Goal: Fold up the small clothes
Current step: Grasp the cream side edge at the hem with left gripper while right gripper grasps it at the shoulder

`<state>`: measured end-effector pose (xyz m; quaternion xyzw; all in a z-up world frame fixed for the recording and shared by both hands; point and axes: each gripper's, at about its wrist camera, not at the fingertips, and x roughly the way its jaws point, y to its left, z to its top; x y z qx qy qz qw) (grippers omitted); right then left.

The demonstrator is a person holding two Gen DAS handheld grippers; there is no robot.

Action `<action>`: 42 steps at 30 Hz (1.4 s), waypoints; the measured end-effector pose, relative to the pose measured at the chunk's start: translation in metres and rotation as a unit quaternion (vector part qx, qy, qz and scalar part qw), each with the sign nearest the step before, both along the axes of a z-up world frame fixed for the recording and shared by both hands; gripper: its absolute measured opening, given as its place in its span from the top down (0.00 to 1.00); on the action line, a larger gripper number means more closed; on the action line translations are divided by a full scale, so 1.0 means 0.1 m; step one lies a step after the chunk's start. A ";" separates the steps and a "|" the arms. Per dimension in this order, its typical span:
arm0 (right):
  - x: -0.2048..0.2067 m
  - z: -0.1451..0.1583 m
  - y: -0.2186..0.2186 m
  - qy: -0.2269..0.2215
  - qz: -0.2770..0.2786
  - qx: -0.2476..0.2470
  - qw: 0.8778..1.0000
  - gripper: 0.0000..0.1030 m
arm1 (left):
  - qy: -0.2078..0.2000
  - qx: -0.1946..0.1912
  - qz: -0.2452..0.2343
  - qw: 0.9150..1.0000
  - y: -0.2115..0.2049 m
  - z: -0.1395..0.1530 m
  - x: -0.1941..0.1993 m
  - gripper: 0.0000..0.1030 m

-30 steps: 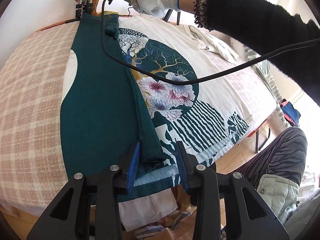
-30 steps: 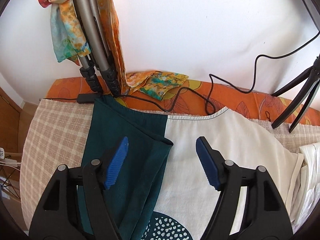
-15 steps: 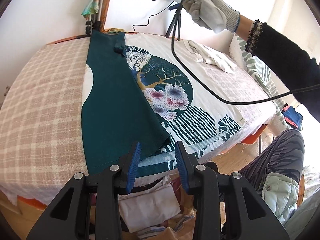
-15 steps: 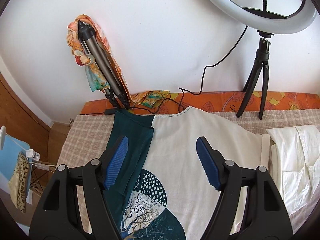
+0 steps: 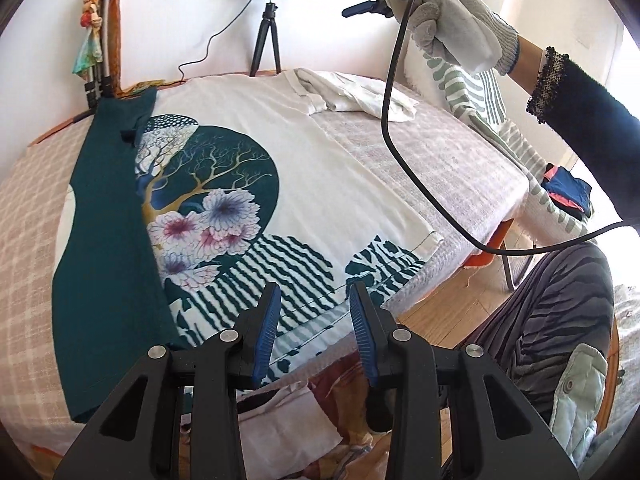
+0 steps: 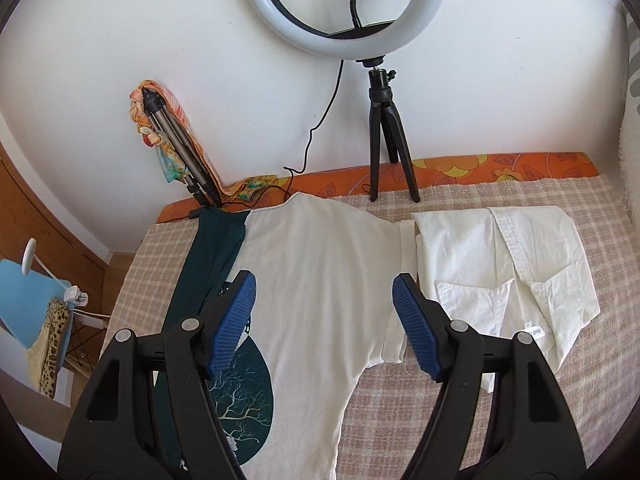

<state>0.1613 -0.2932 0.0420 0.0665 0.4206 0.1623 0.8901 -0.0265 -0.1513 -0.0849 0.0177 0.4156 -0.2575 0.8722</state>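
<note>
A: Where is the T-shirt (image 5: 332, 168) lying?
B: It is spreading across the checked bed cover (image 5: 28, 216), filling the centre of the left wrist view, with its dark green side panel (image 5: 108, 240) lying folded over at centre left.
A: And the tongs?
B: The left gripper (image 5: 312, 332) is hovering at bottom centre over the hem, its jaws spread and pinching nothing. The right gripper (image 6: 324, 328) is hanging above the shirt's pale upper part, jaws wide apart, empty.
A: Anything beside it?
B: A folded white shirt (image 6: 512, 264) is lying at centre right, touching the sleeve. A ring light (image 6: 340, 8) is standing at top centre.
</note>
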 end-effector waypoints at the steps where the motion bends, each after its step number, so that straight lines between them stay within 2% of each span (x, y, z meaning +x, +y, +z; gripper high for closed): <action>1: -0.02 -0.01 -0.13 0.004 -0.006 0.003 1.000 0.28 | 0.002 0.001 -0.010 1.000 -0.10 -0.02 0.02 0.67; 8: -0.25 -0.15 -1.02 0.029 -0.030 0.033 0.999 0.28 | 0.006 0.019 -0.065 0.998 -0.79 -0.12 0.11 0.67; 12: -0.34 -0.27 -1.36 0.043 -0.040 0.050 0.997 0.28 | 0.002 0.042 -0.094 0.995 -1.18 -0.18 0.14 0.64; 16: -0.38 -0.46 -1.51 0.063 -0.041 0.066 0.995 0.28 | 0.014 0.044 -0.100 0.994 -1.40 -0.25 0.21 0.59; 19: -0.38 -0.65 -1.52 0.080 -0.035 0.079 0.993 0.28 | 0.027 0.049 -0.089 0.994 -1.48 -0.31 0.26 0.58; 23: -0.35 -0.89 -1.42 0.101 -0.019 0.100 0.990 0.29 | 0.019 0.052 -0.076 0.996 -1.46 -0.31 0.29 0.58; 27: -0.24 -1.14 -1.24 0.127 -0.006 0.124 0.984 0.33 | 0.016 0.039 -0.052 0.998 -1.36 -0.32 0.39 0.91; 28: -0.21 -1.21 -1.19 0.135 -0.002 0.132 0.982 0.34 | 0.022 0.027 -0.051 0.998 -1.31 -0.32 0.42 0.93; 34: -0.01 -1.60 -0.86 0.171 0.016 0.141 0.975 0.42 | 0.038 -0.025 -0.015 0.999 -1.04 -0.23 0.46 0.96; 39: 0.13 -1.82 -0.70 0.187 0.011 0.147 0.971 0.43 | 0.041 -0.048 0.011 0.998 -0.84 -0.16 0.45 0.96; 42: 0.22 -1.84 -0.64 0.183 0.004 0.153 0.971 0.43 | 0.042 -0.049 0.012 0.998 -0.84 -0.15 0.44 0.96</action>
